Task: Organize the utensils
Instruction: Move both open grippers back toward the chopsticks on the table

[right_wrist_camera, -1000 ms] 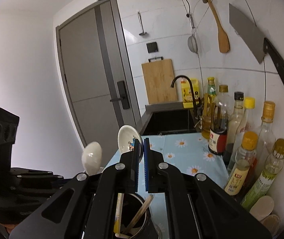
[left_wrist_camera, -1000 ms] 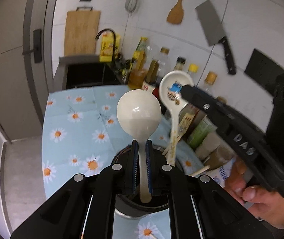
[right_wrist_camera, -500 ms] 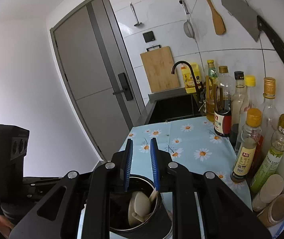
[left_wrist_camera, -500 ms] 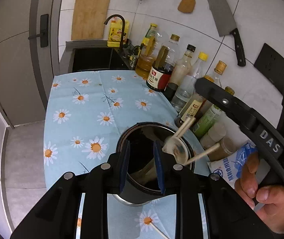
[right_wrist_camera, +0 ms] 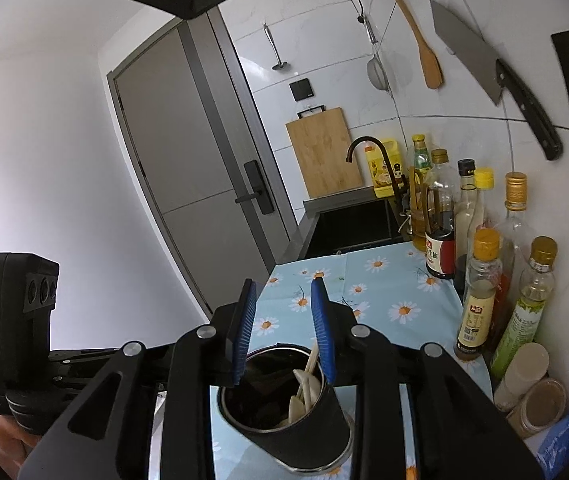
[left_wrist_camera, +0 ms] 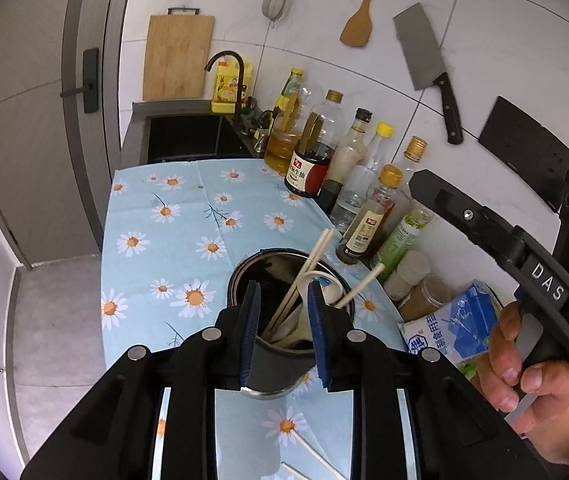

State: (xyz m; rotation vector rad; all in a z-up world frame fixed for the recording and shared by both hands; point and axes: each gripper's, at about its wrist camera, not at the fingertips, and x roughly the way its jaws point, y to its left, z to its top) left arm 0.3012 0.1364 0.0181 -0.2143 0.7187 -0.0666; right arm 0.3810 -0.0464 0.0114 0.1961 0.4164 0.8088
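Observation:
A dark metal utensil cup (left_wrist_camera: 272,376) stands on the daisy tablecloth (left_wrist_camera: 172,216). It holds white ceramic spoons (left_wrist_camera: 324,280) and wooden chopsticks (left_wrist_camera: 308,268). My left gripper (left_wrist_camera: 282,292) is open and empty just above the cup's near rim. My right gripper (right_wrist_camera: 282,292) is open and empty above the same cup (right_wrist_camera: 296,436), where the spoons (right_wrist_camera: 304,388) lean inside. The right gripper's body (left_wrist_camera: 524,256) shows at the right of the left wrist view, held by a hand.
A row of sauce bottles (left_wrist_camera: 336,160) and jars (left_wrist_camera: 408,276) lines the tiled wall on the right. A blue salt bag (left_wrist_camera: 456,328) lies near the hand. Loose chopsticks (left_wrist_camera: 316,456) lie on the cloth near me. A sink (left_wrist_camera: 188,136) sits beyond the cloth.
Both grippers held white spoons a second ago. The spoons have dropped into the cup and both grippers have opened wider and drawn back a little.

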